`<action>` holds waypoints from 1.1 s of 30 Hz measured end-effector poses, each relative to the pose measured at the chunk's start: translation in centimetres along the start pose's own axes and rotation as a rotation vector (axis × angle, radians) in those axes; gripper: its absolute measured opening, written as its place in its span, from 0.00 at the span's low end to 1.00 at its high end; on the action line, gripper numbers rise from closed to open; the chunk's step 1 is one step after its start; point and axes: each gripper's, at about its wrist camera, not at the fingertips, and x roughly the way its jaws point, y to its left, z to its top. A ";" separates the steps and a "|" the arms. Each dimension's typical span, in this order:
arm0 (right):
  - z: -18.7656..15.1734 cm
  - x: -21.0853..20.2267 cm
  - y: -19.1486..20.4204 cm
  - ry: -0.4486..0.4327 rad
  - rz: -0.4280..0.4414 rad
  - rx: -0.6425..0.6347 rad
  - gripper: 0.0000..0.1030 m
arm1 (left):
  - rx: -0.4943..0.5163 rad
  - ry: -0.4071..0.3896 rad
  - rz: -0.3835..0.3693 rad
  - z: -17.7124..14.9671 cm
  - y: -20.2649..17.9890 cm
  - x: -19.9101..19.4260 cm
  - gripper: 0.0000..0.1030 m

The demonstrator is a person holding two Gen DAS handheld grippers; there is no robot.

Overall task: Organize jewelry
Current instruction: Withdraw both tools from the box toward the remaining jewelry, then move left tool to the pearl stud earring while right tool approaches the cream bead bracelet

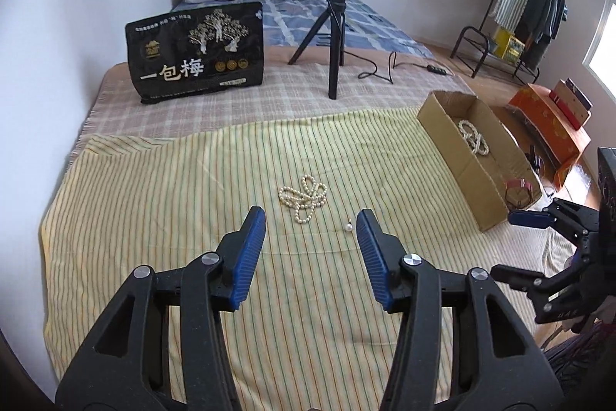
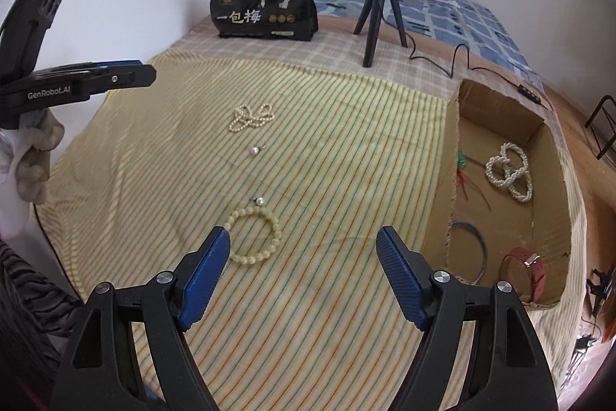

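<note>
Both grippers were empty here. The right gripper (image 2: 303, 241) had its jaws spread wide with nothing between them, tilted down at the cloth (image 2: 346, 334). The left gripper (image 1: 311, 223) stood about half open, also gripping nothing. My guess is wide jaws suit a ring-shaped bracelet and narrower ones a thin strand.

Using the box (image 2: 454, 156) as the landmark: the bracelet (image 2: 255, 234) lay on the cloth left of the box's near end, its near-left edge right by the tip of the right gripper's left finger (image 2: 204, 276), so it looked like the next pick. A small pearl earring (image 2: 259, 200) sat just beyond it, nearly touching its rim, and a second earring (image 2: 255, 150) lay farther back, still left of the box. The tangled pearl strand (image 1: 303, 197) lay left of the box's far end, in line with the left gripper, so each hand had its own target.

Inside the box were a pearl necklace (image 2: 510, 173), a red watch strap (image 2: 533, 266) and a blue hoop (image 2: 475, 241), so sorting seemed partly done. The box sat open-topped at the cloth's right edge, probably to keep carries short.
</note>
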 end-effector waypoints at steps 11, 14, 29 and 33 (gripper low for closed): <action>-1.5 5.3 1.2 0.109 0.043 -0.001 0.51 | 0.057 0.089 -0.060 -0.5 -1.8 4.2 0.29; -1.9 6.4 1.3 0.134 0.061 0.009 0.44 | 0.066 0.116 -0.074 -0.6 -2.2 5.7 0.29; -1.2 8.7 1.3 0.159 0.078 0.044 0.34 | 0.129 0.183 -0.108 -1.3 -3.6 10.3 0.29; -1.2 9.1 1.5 0.166 0.071 0.033 0.34 | 0.147 0.194 -0.112 -1.5 -4.0 11.3 0.29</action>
